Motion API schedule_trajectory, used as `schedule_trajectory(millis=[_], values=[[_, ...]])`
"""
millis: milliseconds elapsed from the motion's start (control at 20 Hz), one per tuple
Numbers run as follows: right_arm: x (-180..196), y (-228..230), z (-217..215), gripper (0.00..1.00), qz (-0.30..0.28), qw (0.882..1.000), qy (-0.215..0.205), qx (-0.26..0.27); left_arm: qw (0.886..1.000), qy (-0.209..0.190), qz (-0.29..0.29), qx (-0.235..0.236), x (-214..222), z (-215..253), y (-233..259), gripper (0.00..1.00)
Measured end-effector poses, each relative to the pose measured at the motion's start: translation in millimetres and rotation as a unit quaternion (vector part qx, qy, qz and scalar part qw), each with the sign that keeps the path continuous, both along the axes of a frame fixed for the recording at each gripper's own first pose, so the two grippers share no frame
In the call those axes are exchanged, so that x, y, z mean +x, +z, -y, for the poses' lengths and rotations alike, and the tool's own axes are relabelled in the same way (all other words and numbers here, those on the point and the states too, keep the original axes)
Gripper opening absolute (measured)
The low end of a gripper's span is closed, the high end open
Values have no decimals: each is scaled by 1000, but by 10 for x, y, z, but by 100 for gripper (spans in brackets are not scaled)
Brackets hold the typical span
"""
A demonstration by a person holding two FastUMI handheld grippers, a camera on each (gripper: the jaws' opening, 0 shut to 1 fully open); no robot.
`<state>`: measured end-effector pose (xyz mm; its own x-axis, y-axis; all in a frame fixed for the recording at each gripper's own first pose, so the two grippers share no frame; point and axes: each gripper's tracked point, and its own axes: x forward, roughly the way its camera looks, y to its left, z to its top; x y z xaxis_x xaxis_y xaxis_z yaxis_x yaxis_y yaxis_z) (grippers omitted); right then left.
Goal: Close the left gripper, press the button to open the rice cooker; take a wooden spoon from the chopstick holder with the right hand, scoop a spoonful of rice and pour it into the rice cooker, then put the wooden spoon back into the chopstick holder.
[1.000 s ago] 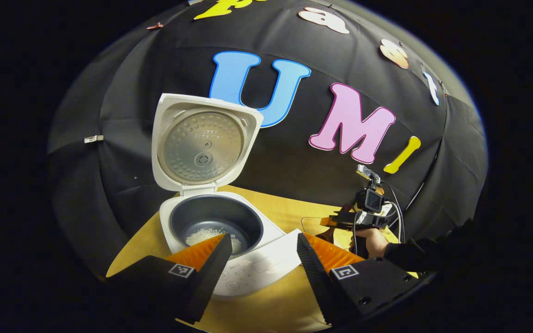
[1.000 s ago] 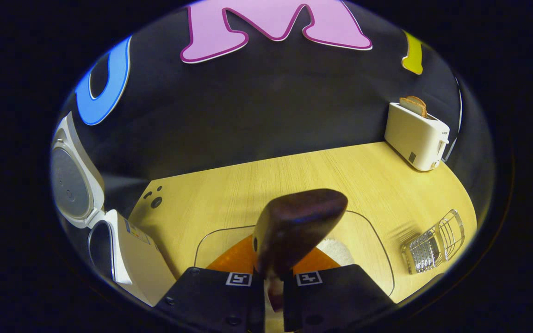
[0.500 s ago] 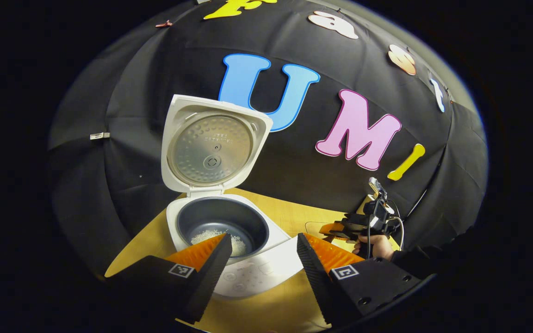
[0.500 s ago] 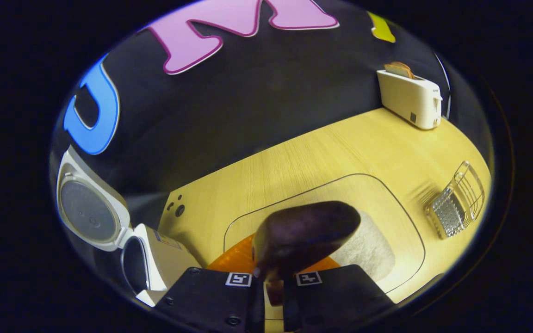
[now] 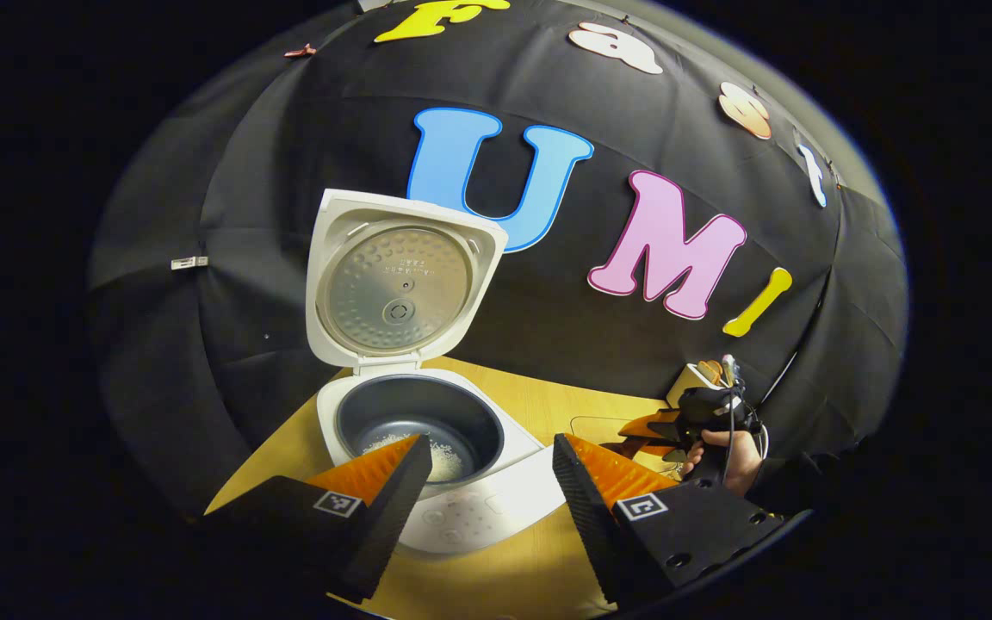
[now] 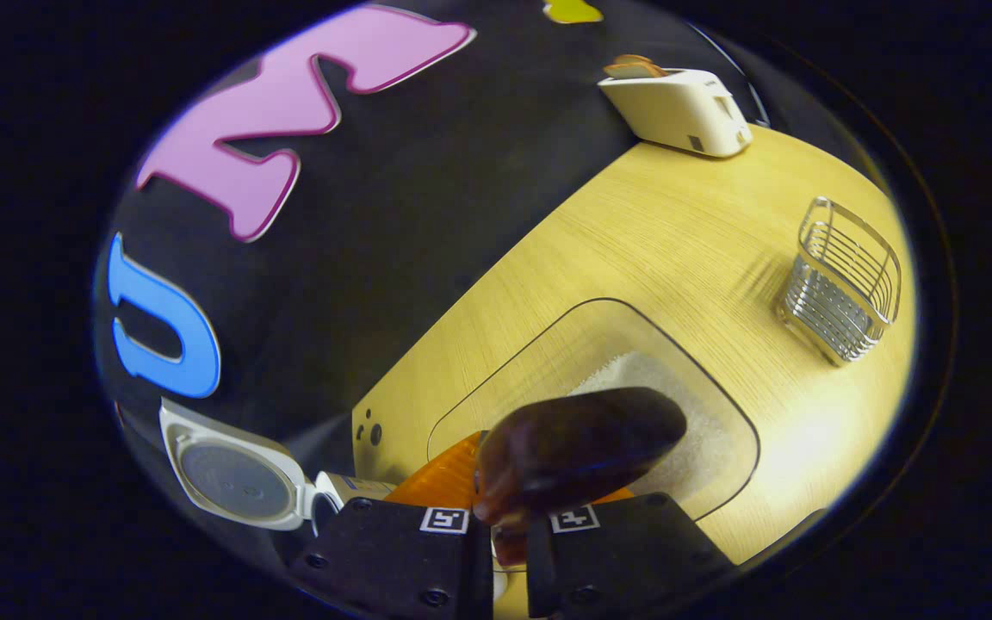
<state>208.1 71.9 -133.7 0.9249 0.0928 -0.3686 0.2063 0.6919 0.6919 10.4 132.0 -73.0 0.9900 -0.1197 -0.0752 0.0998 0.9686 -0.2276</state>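
Wooden table (image 6: 677, 224) carried everything. Rice cooker (image 5: 427, 482) sat at its left end, lid (image 5: 397, 284) up, some rice in the inner pot (image 5: 418, 422). Clear tray (image 6: 548, 362) with a rice pile (image 6: 634, 379) lay mid-table, toaster (image 6: 677, 108) at the back wall, wire chopstick holder (image 6: 845, 284) well right of the tray. Left gripper (image 5: 483, 482) hovered before the cooker, jaws wide, empty. Right gripper (image 6: 509, 517) was clamped on the wooden spoon (image 6: 578, 448), bowl over the tray's near edge.
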Motion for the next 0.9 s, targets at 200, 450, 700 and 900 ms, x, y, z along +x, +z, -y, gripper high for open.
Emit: schedule_trajectory(millis=[200,450,700,900], values=[[-89,49,214,8,2,999,-24,33,1000,6,1,3,-35,-40,14,92],[-171,359,307,8,23,998,-27,52,1000,8,3,6,-86,-18,31,92],[-190,761,178,8,38,992,-12,119,1000,8,10,7,-128,16,75,92],[-203,1131,-122,8,55,989,23,138,1000,13,17,5,-175,-14,132,92]])
